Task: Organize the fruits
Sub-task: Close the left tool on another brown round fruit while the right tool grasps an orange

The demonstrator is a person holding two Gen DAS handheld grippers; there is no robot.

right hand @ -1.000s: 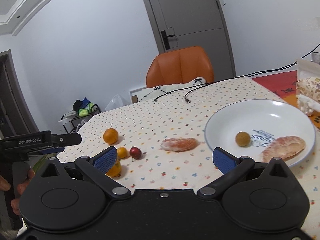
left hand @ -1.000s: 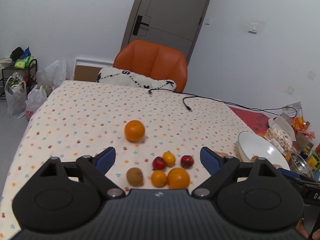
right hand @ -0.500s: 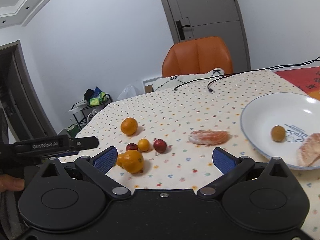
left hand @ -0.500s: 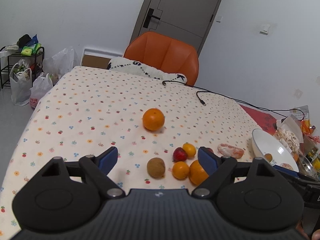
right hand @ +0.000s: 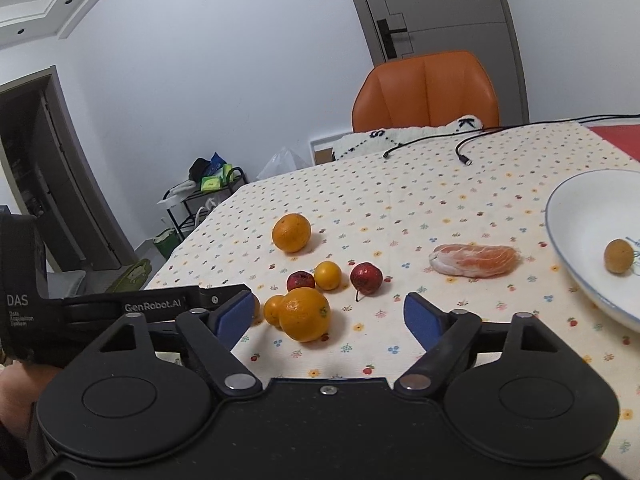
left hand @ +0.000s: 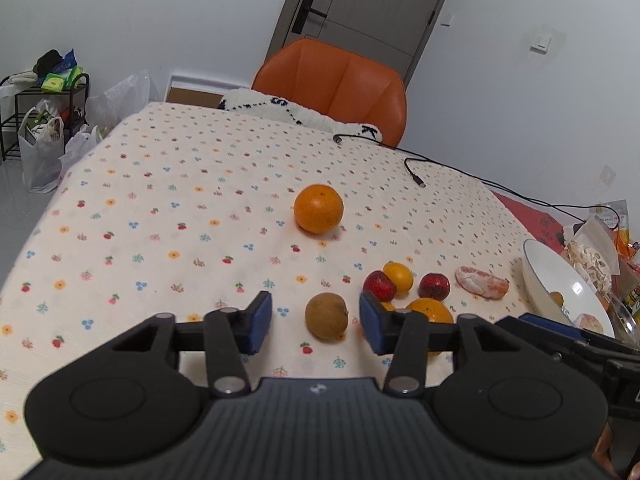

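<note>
A soft flowery cloth covers the counter (left hand: 168,216), with an orange chair (left hand: 336,88) and grey door (left hand: 360,8) at 12 o'clock. The left hand-held gripper (left hand: 311,322) is spread open around a rough brown kiwi (left hand: 326,315). The right hand-held gripper (right hand: 330,318) is open too, near a bumpy round orange (right hand: 305,314). A smooth white plate (right hand: 576,216) sits at 3 o'clock.

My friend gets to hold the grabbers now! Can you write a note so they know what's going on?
Left gripper: open, brown kiwi sits between its fingers, not gripped.
Right gripper: open, empty, pointed at the big orange.
White plate on the right holds one small brown fruit and a peeled piece.
Left on the tablecloth: lone orange, two red fruits, small oranges, peeled segment. Most sorting remains.
</note>
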